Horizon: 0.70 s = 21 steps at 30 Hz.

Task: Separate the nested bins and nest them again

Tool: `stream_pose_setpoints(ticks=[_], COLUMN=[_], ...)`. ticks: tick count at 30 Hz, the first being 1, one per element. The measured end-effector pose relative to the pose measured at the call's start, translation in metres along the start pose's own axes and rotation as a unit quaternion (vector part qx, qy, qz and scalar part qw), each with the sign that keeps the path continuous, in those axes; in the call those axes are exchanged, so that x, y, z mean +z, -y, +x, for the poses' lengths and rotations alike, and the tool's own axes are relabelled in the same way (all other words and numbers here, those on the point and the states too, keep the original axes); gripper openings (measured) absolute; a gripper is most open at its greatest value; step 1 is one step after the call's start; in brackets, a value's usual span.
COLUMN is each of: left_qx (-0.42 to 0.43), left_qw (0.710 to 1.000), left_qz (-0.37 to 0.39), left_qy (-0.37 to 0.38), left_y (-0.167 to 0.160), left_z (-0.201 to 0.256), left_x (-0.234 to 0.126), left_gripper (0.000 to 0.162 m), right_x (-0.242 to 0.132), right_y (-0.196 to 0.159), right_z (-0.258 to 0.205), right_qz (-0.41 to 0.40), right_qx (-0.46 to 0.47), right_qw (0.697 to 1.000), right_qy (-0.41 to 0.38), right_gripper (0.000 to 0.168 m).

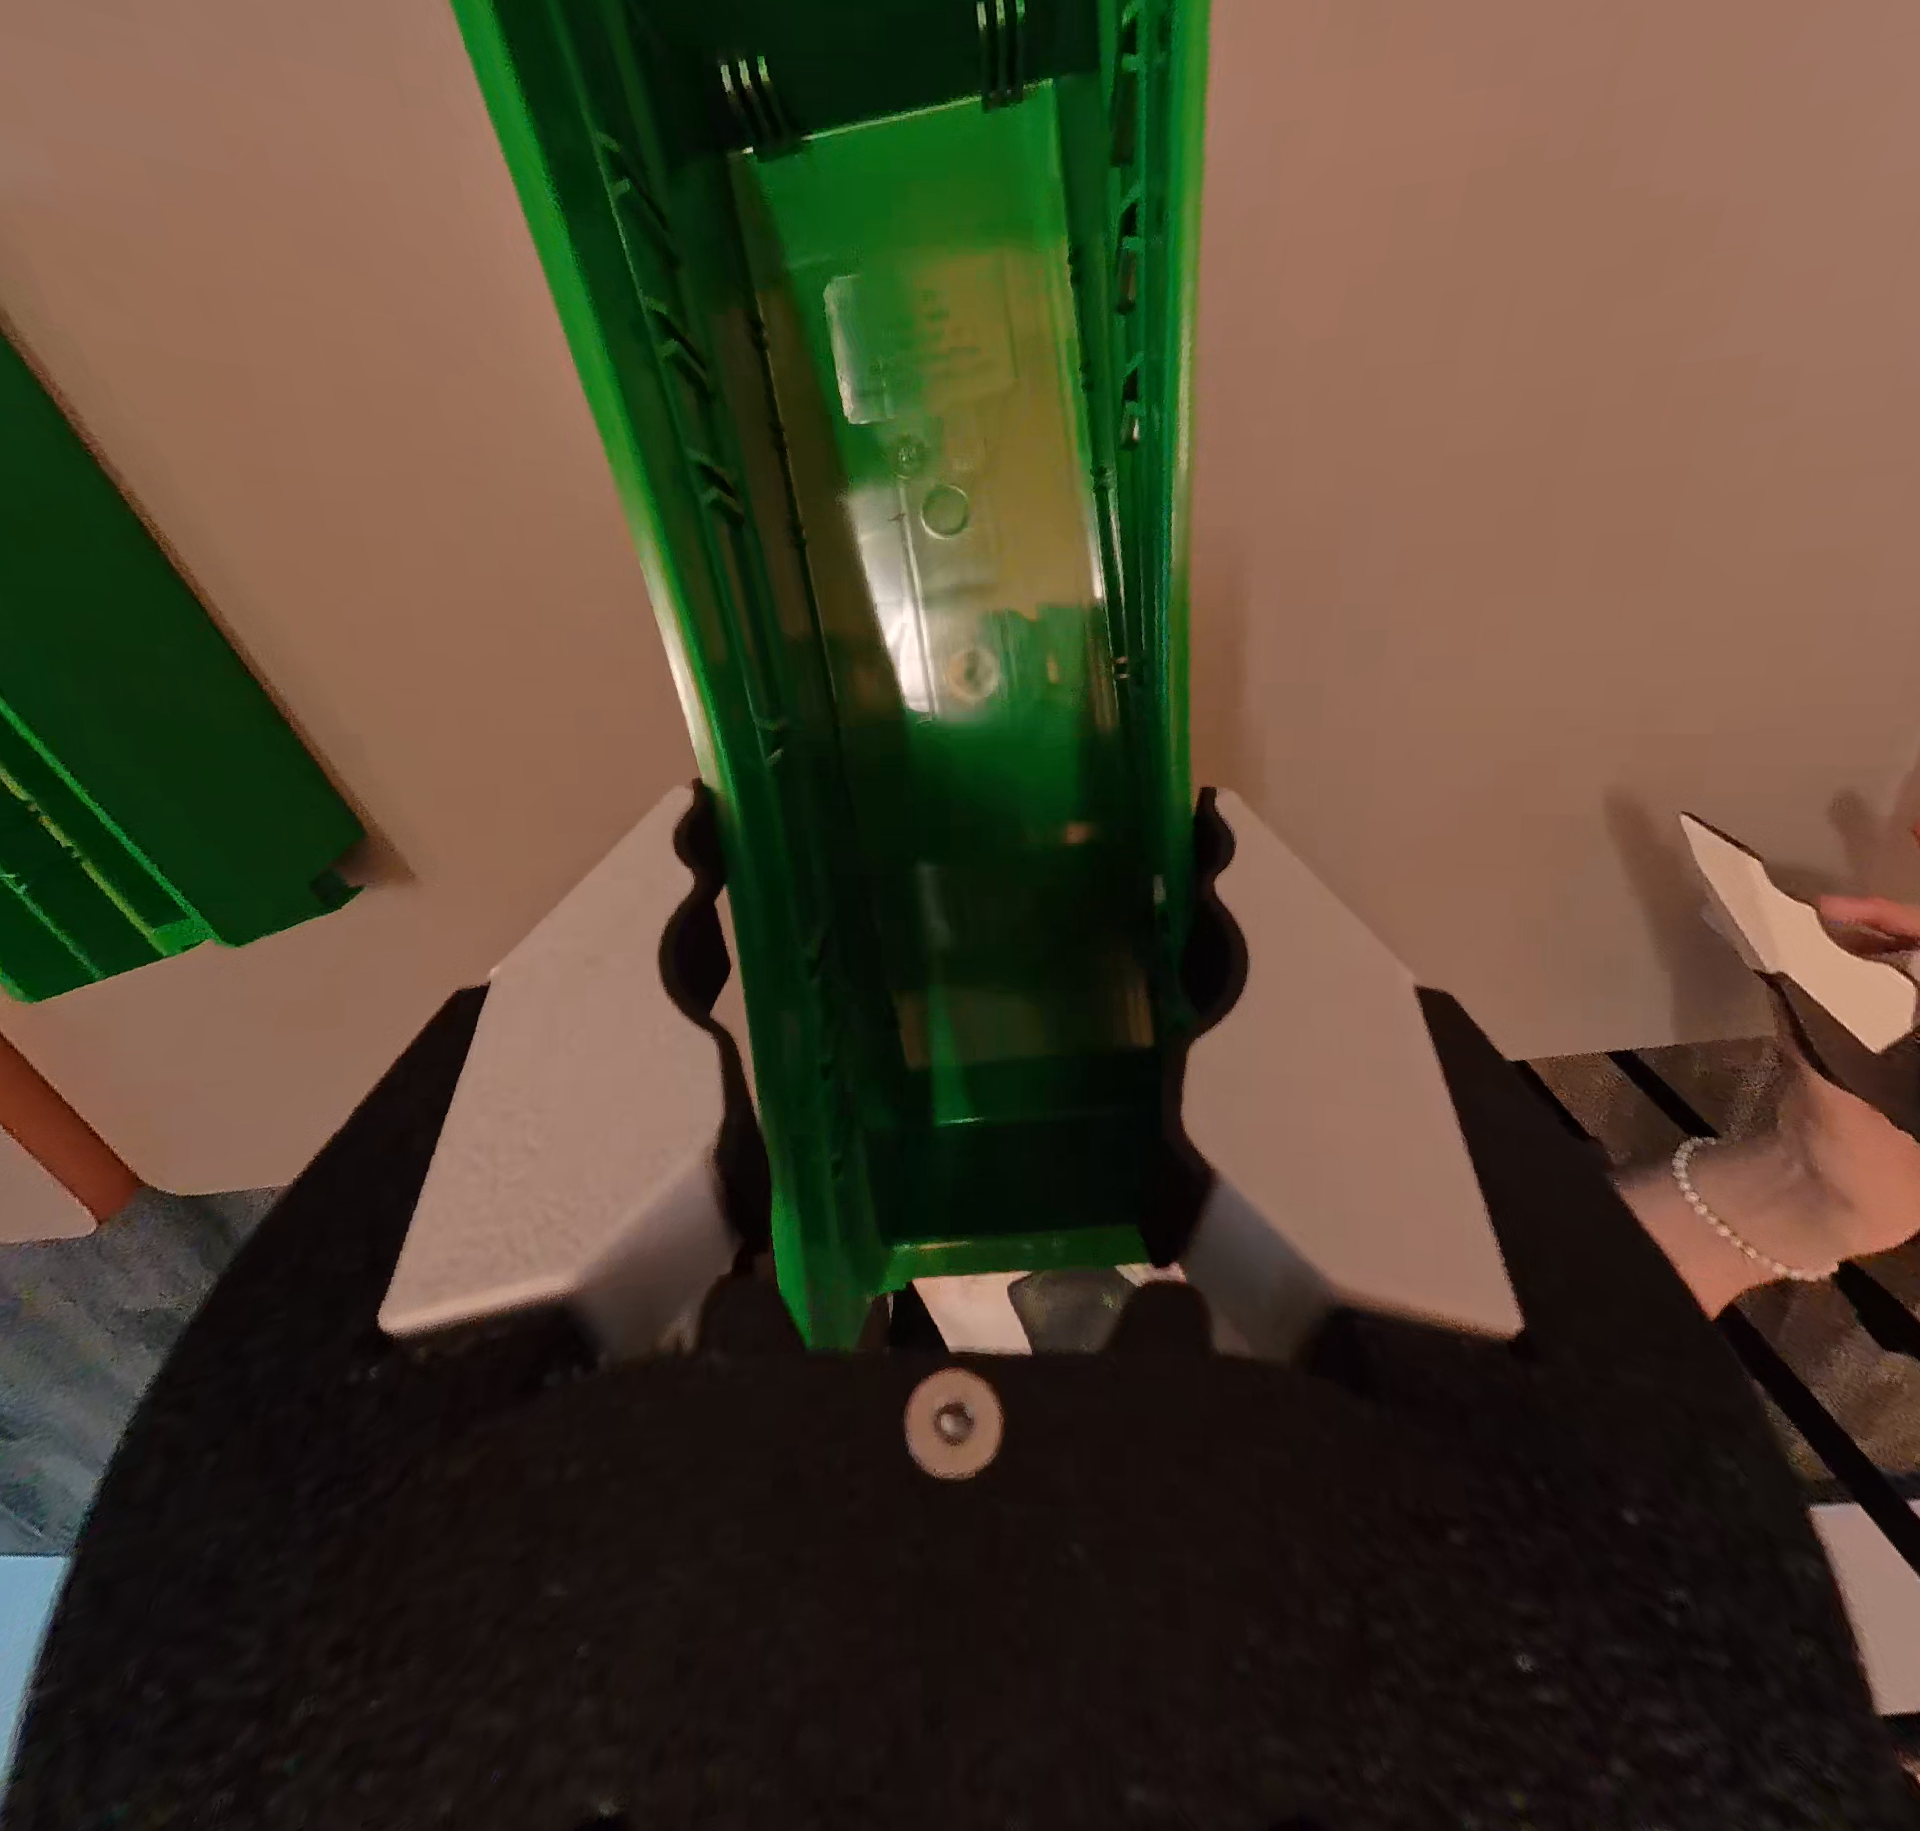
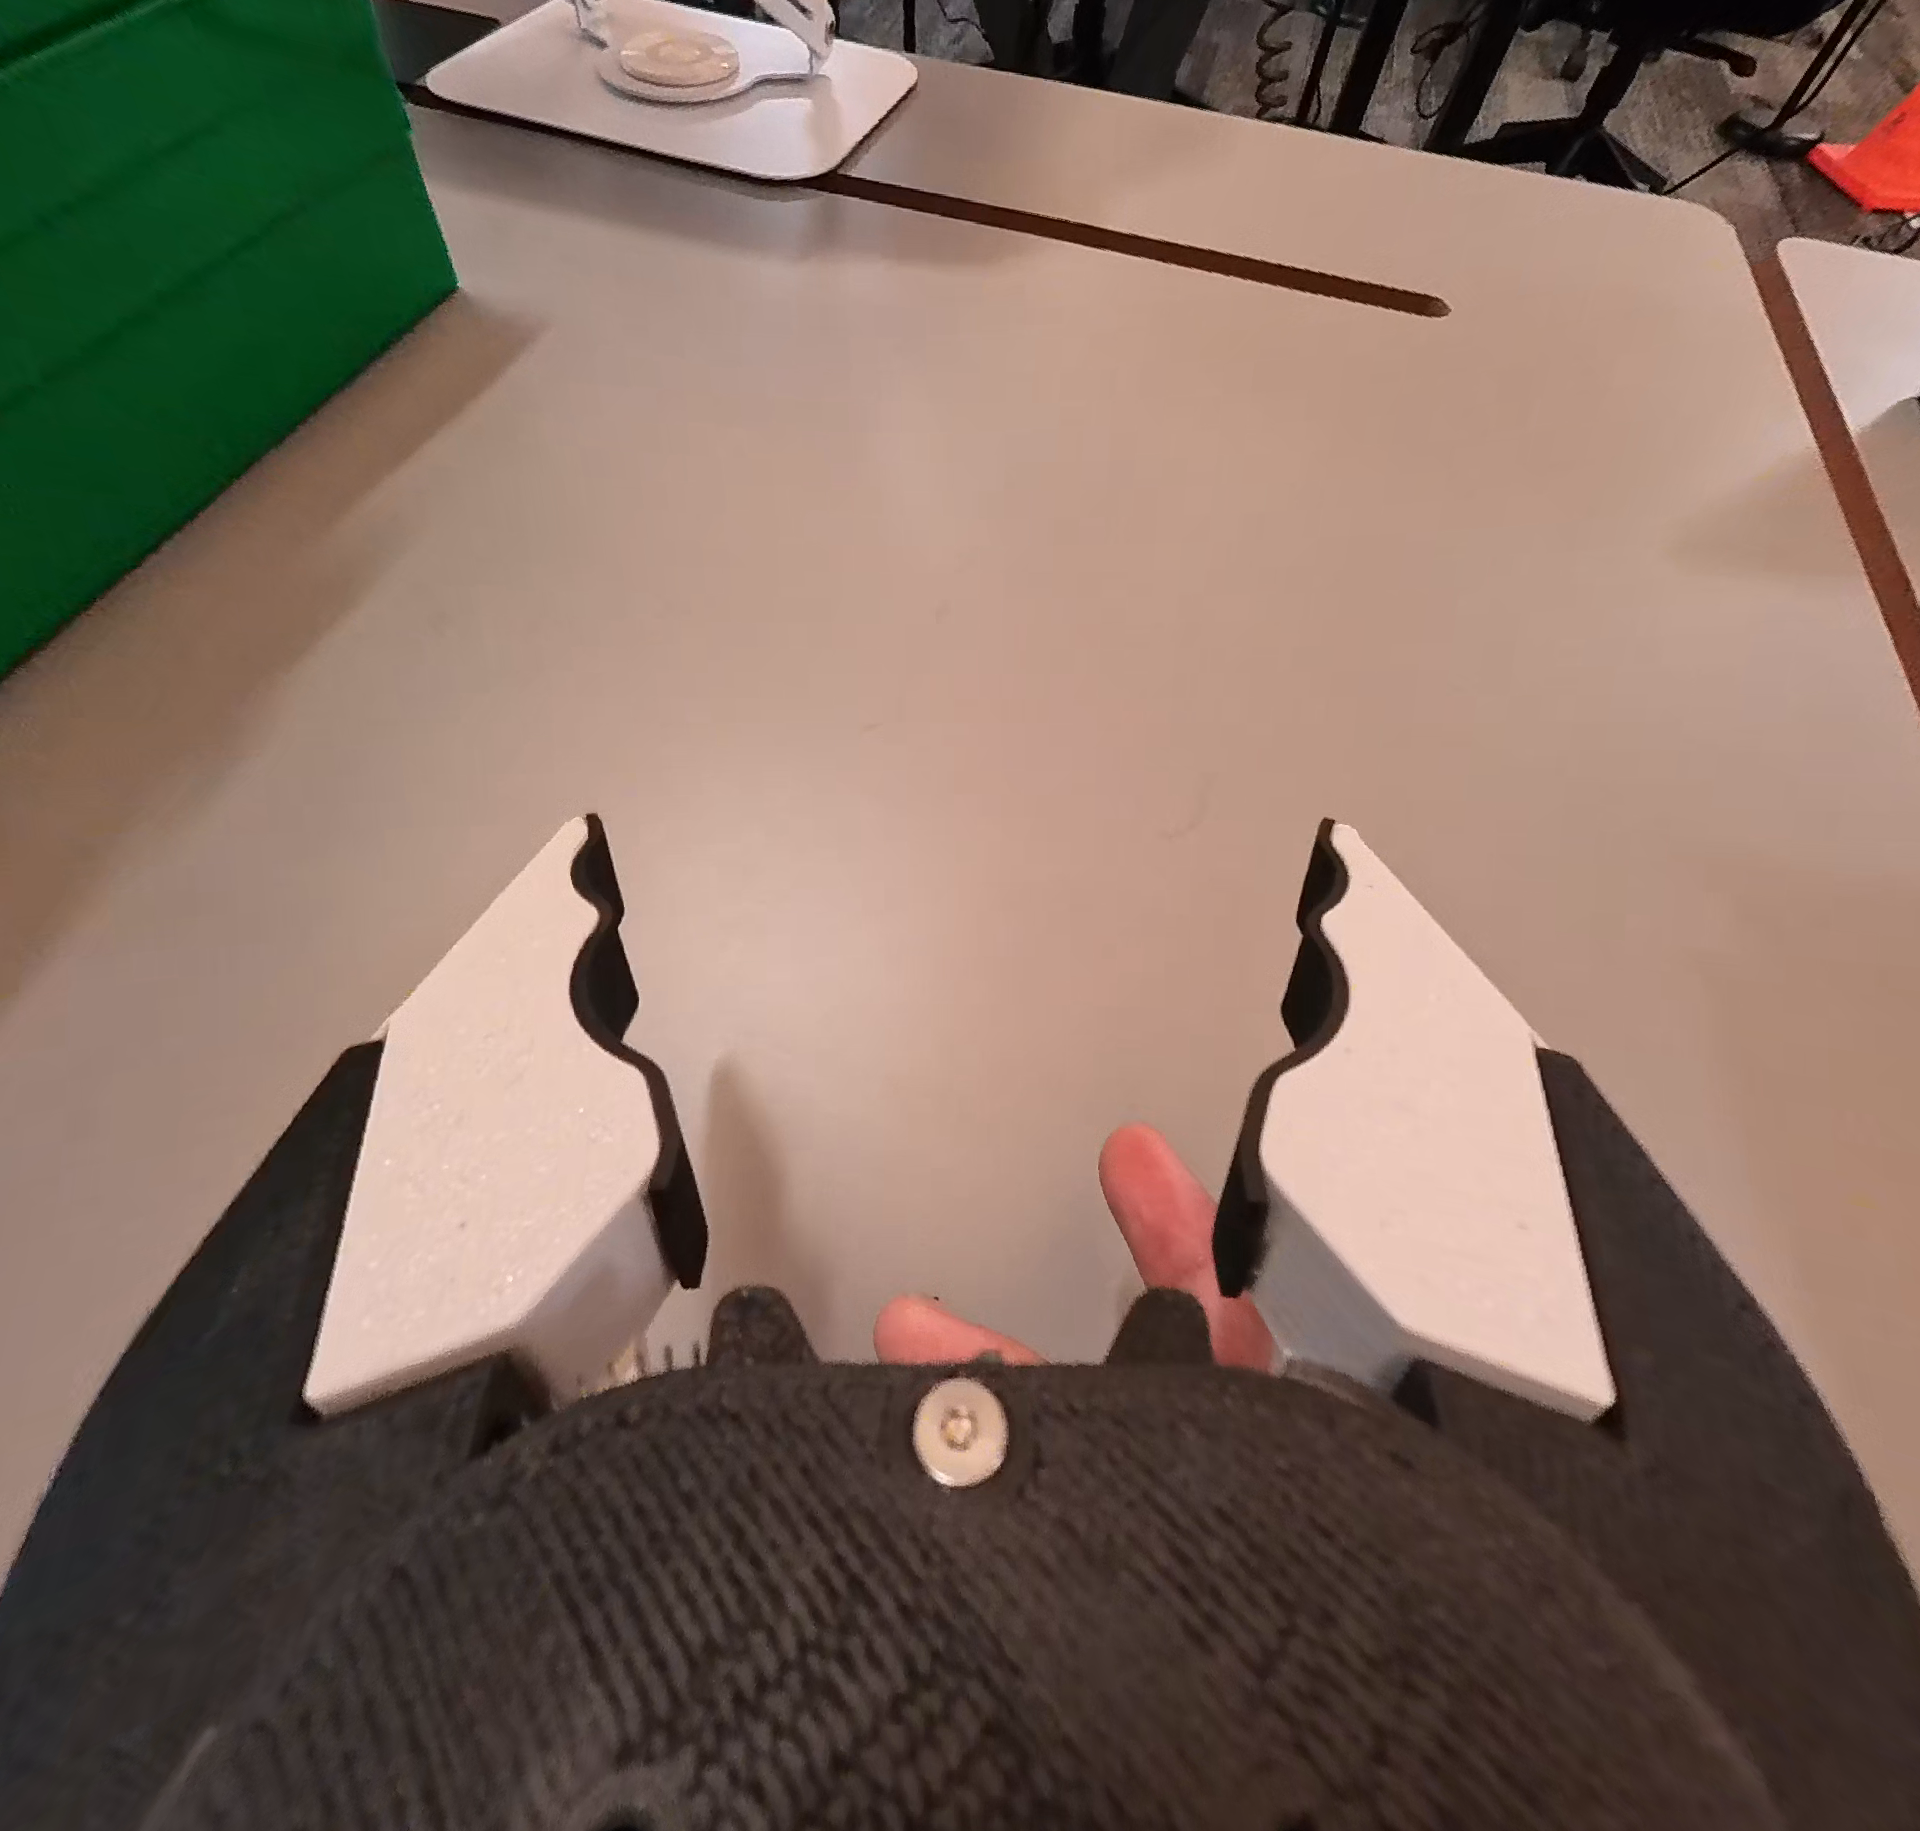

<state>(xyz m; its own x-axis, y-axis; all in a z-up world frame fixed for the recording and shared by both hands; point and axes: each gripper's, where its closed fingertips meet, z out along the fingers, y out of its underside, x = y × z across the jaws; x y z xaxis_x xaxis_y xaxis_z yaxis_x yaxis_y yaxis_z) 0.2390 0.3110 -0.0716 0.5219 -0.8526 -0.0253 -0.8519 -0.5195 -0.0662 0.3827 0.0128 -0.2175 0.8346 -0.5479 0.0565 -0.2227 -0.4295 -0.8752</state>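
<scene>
In the left wrist view my left gripper (image 1: 951, 794) is shut across the near end of a long, narrow green bin (image 1: 935, 555). Its fingers (image 1: 582, 1033) press on the two side walls. The bin runs away from me and out of the top of the frame, with its open inside and a pale label on its floor facing me. A second green bin (image 1: 135, 721) lies on the table at the left. My right gripper (image 2: 958, 825) is open and empty above the bare table (image 2: 935, 555). A green bin (image 2: 187, 275) stands at its far left.
A white stand (image 2: 675, 88) sits at the table's far edge, behind a dark slot (image 2: 1143, 243). The table's right edge (image 2: 1829, 451) borders another table. Chair legs and cables lie beyond. A hand with a bead bracelet (image 1: 1745, 1220) holds the right gripper (image 1: 1766, 908) off the table's front edge.
</scene>
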Motion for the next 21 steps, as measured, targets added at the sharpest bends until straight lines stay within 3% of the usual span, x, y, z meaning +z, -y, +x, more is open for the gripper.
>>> stream_pose_setpoints(ticks=[5, 12, 16, 21], left_qx=[-0.006, -0.023, -0.034, -0.055], left_qw=[1.000, 0.998, 0.998, 0.997], left_qz=[0.028, 0.049, 0.052, 0.044], left_qy=[-0.014, 0.010, 0.016, 0.009], left_y=[0.006, 0.006, 0.005, 0.000], left_z=[-0.014, -0.080, -0.126, -0.169], left_x=[-0.032, -0.064, -0.046, 0.006], left_gripper=[0.088, 0.089, 0.091, 0.092], right_x=[-0.001, 0.000, 0.000, 0.001], right_y=[0.001, -0.003, -0.003, -0.005], right_z=[-0.003, 0.002, 0.006, 0.009], right_qz=[0.001, -0.004, -0.003, -0.007], right_qx=[-0.007, 0.000, 0.004, 0.005], right_qw=[1.000, 1.000, 1.000, 1.000], right_qy=[0.000, -0.002, -0.006, -0.011], right_gripper=[0.128, 0.128, 0.128, 0.128])
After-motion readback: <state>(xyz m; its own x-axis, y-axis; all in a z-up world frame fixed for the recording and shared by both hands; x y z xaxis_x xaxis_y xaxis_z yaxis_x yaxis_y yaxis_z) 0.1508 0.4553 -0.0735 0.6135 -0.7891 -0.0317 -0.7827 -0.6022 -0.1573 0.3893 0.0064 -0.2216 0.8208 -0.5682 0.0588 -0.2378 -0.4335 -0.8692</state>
